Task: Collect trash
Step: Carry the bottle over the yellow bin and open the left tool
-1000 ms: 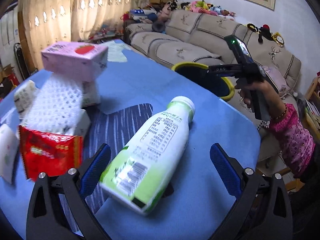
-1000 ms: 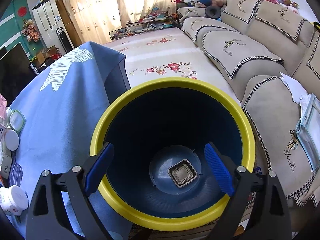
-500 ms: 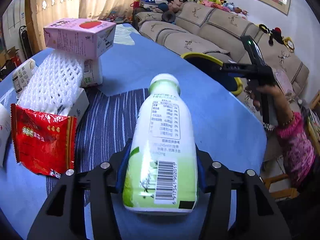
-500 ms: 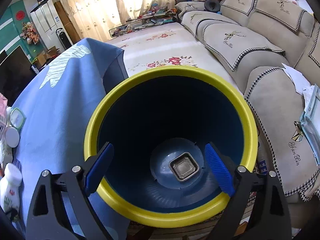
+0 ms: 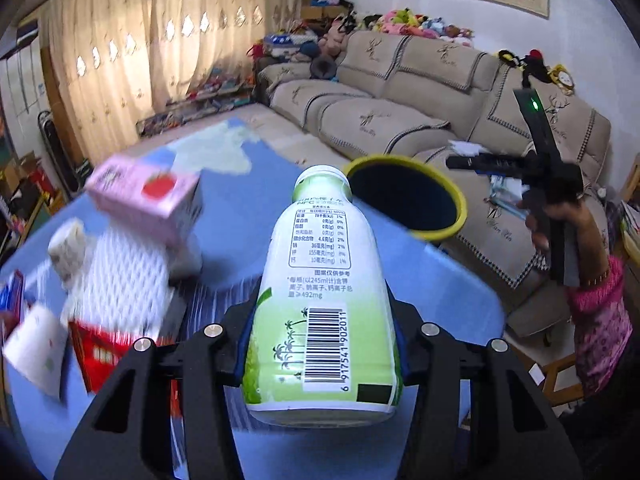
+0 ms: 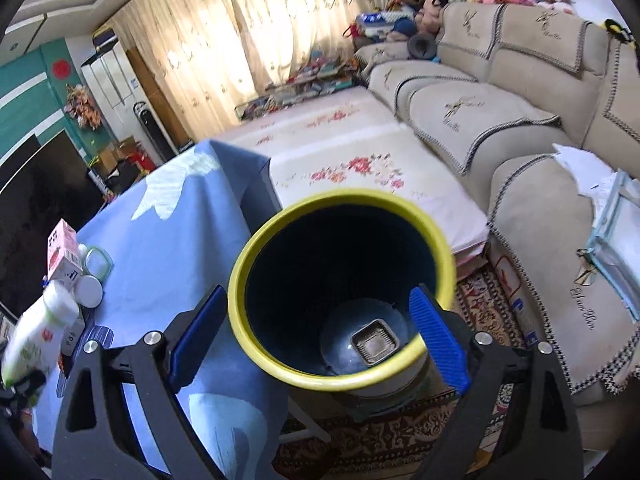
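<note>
A white and green plastic bottle [image 5: 324, 280] with a barcode label is held off the blue table, cap pointing away. My left gripper [image 5: 324, 340] is shut on its lower body, blue pads pressing both sides. The same bottle [image 6: 36, 336] shows blurred at the left edge of the right wrist view. A dark blue bin with a yellow rim [image 6: 240, 280] stands beside the table's edge, with a small square tray [image 6: 376, 344] at its bottom. My right gripper [image 6: 318, 336] hangs open above the bin with nothing between its fingers. It also shows as the right gripper [image 5: 512, 164] beyond the bin [image 5: 460, 208].
On the blue tablecloth [image 5: 440, 300] lie a pink carton [image 5: 148, 196], white foam netting [image 5: 120, 272] and a red packet [image 5: 104, 352]. A person's pink sleeve [image 5: 600, 320] is at the right. A beige sofa [image 6: 480, 112] and patterned rug [image 6: 400, 440] lie past the bin.
My left gripper closed on the lying bottle and lifted it off the table toward the bin. My right gripper rose and drew back, so the bin looks smaller.
</note>
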`<move>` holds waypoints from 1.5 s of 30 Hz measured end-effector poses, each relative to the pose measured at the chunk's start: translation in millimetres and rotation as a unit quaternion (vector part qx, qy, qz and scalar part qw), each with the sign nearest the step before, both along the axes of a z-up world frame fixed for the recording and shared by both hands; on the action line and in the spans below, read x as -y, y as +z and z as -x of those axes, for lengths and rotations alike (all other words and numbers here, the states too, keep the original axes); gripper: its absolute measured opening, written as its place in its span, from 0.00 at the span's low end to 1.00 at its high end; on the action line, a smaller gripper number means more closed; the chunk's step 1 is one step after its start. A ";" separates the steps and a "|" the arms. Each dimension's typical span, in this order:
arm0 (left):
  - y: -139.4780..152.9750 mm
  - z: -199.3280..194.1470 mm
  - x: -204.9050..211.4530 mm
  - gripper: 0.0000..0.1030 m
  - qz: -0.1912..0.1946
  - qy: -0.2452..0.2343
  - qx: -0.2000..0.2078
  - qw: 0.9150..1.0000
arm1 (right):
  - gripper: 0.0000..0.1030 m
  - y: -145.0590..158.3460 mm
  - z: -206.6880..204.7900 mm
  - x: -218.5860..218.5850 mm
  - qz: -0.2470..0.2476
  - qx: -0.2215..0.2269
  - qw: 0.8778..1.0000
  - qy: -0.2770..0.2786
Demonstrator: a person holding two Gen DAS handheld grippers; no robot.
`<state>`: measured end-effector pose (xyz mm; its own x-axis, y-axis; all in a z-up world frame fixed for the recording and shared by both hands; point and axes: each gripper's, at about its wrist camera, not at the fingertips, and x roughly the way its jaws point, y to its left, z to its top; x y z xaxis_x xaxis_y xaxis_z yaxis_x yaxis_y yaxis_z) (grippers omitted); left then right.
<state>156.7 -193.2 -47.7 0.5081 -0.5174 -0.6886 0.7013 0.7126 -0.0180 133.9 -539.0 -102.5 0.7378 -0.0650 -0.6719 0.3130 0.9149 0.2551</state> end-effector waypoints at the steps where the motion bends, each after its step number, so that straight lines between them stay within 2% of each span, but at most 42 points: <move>1: 4.3 -2.8 5.6 0.50 0.003 -0.004 0.000 1.000 | 0.85 2.6 5.2 2.8 0.003 0.003 1.000 -0.006; 6: 16.6 -25.9 57.8 0.50 0.010 -0.043 -0.020 0.999 | 0.85 6.9 29.2 13.0 0.016 0.002 0.999 -0.039; 10: 8.4 -49.7 112.3 0.50 0.009 -0.073 -0.064 0.995 | 0.86 1.5 42.7 22.4 0.013 -0.010 0.998 -0.060; 17: -38.7 -91.0 209.6 0.50 -0.029 -0.096 -0.125 0.987 | 0.86 -6.6 55.5 31.9 0.004 -0.026 0.996 -0.082; 20: -59.5 -106.2 233.8 0.50 -0.040 -0.090 -0.144 0.985 | 0.86 -6.5 58.6 35.1 0.002 -0.028 0.996 -0.088; 25: -83.6 -122.0 250.3 0.49 -0.049 -0.074 -0.152 0.984 | 0.86 -6.0 63.1 39.5 0.003 -0.032 0.995 -0.094; 31: -72.4 -122.2 244.0 0.53 -0.033 -0.066 -0.126 0.989 | 0.86 -5.6 64.4 38.3 0.000 -0.032 0.995 -0.094; 36: -47.9 -109.5 209.4 0.56 -0.008 -0.052 -0.115 0.992 | 0.86 -6.0 60.7 30.5 -0.006 -0.031 0.996 -0.084; 38: -38.3 -100.7 190.4 0.65 0.003 -0.043 -0.103 0.994 | 0.86 -6.3 57.8 26.1 -0.007 -0.031 0.997 -0.076; 40: -28.4 -90.3 165.1 0.68 0.014 -0.029 -0.089 0.996 | 0.86 -6.9 53.0 19.7 -0.006 -0.032 0.997 -0.066; 42: -19.1 -78.9 135.7 0.73 0.032 -0.013 -0.080 0.996 | 0.86 -8.6 46.3 12.0 -0.007 -0.035 0.998 -0.055; 44: -10.7 -67.4 101.3 0.83 0.047 0.010 -0.068 0.997 | 0.86 -9.7 39.5 4.8 -0.008 -0.037 0.998 -0.045; 45: -9.3 -62.4 86.7 0.84 0.051 0.020 -0.063 0.997 | 0.86 -10.6 33.8 -1.3 -0.009 -0.038 0.999 -0.035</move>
<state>219.0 -279.9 -57.0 0.4433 -0.5693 -0.6924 0.6596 0.7302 -0.1781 100.1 -537.8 -113.1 0.6783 -0.1021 -0.7277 0.3959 0.8850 0.2449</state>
